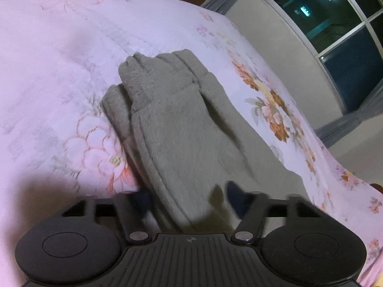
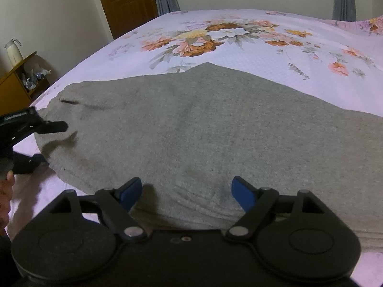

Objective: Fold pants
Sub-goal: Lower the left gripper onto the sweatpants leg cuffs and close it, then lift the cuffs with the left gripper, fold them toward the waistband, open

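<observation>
Grey fleece pants (image 1: 186,131) lie on the floral bedsheet (image 1: 47,71), with their bunched cuffs at the far end in the left wrist view. My left gripper (image 1: 190,197) straddles their near edge, blurred, with fabric filling the gap between its fingers. In the right wrist view the pants (image 2: 203,124) spread wide and flat. There the left gripper (image 2: 53,143) sits at their left edge, one finger above the cloth and one below, apparently not pinching. My right gripper (image 2: 186,191) stands open over the near edge, blue pads apart and gripping nothing.
The bed (image 2: 311,67) extends far beyond the pants. A wooden door (image 2: 124,2) and grey curtains stand behind it. A low wooden shelf (image 2: 14,83) with a white kettle (image 2: 13,50) is at the left. A dark window (image 1: 335,24) is on the wall. A hand (image 2: 4,191) holds the left gripper.
</observation>
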